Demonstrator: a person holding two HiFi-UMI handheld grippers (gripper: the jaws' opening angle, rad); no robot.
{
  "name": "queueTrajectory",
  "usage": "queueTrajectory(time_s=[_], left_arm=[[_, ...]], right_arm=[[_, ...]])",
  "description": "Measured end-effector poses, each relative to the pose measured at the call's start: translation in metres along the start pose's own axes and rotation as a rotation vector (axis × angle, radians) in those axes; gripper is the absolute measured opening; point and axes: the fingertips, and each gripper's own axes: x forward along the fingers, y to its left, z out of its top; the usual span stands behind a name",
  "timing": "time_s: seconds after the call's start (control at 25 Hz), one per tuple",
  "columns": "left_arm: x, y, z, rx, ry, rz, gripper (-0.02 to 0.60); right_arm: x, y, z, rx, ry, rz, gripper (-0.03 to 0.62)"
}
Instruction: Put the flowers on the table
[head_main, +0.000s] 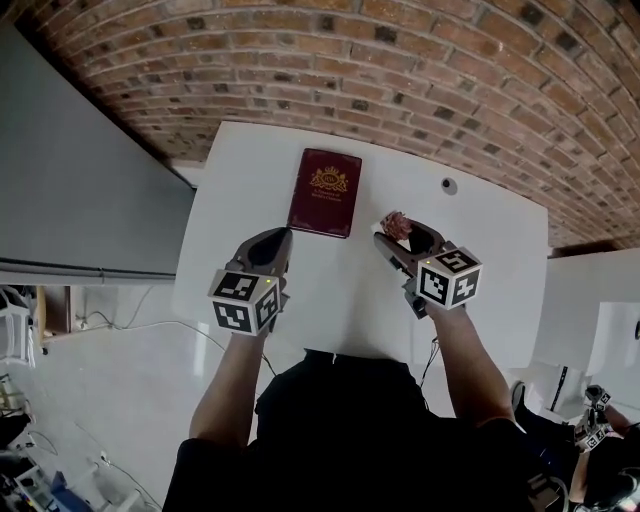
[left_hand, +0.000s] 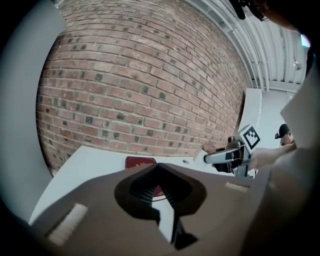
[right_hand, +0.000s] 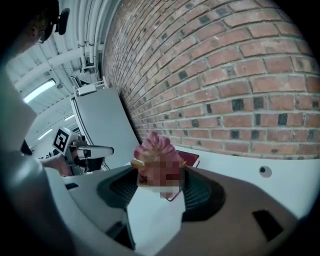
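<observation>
A pink flower (head_main: 395, 224) is clamped between the tips of my right gripper (head_main: 400, 235), held a little above the white table (head_main: 480, 260). In the right gripper view the flower (right_hand: 155, 150) sticks up out of the jaws of the right gripper (right_hand: 160, 172); part of it is blurred. My left gripper (head_main: 270, 245) hovers over the table's left part, its jaws together with nothing between them (left_hand: 157, 165). The left gripper view shows the right gripper (left_hand: 220, 156) off to its right.
A dark red book (head_main: 325, 191) with a gold crest lies flat on the table, ahead and between the grippers. A small round fitting (head_main: 449, 185) sits at the table's back right. A brick wall (head_main: 400, 60) runs behind; a grey panel (head_main: 80, 180) stands left.
</observation>
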Motion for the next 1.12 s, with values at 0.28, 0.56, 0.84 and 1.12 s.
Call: queueTrajectory(time_s=[0.28,0.56,0.84,1.12], left_arm=[[0.038,-0.001,-0.006,0.008,0.043,-0.011,0.012],[0.064,-0.002,-0.019,-0.002,0.072,-0.017,0.012],[0.068,-0.003,-0.024,-0.018,0.083,-0.008,0.012],[0.063,-0.001,-0.029,-0.031,0.093,0.011,0.012]], right_arm=[[0.041,-0.033,-0.006,-0.032,0.071,0.012,0.264],[0.082,-0.066,-0.023,-0.056,0.145,0.007,0.264],[0.115,-0.099,-0.046,-0.152,0.262,-0.046,0.264],[0.138,-0.118,-0.068,-0.172,0.322,-0.089,0.264]])
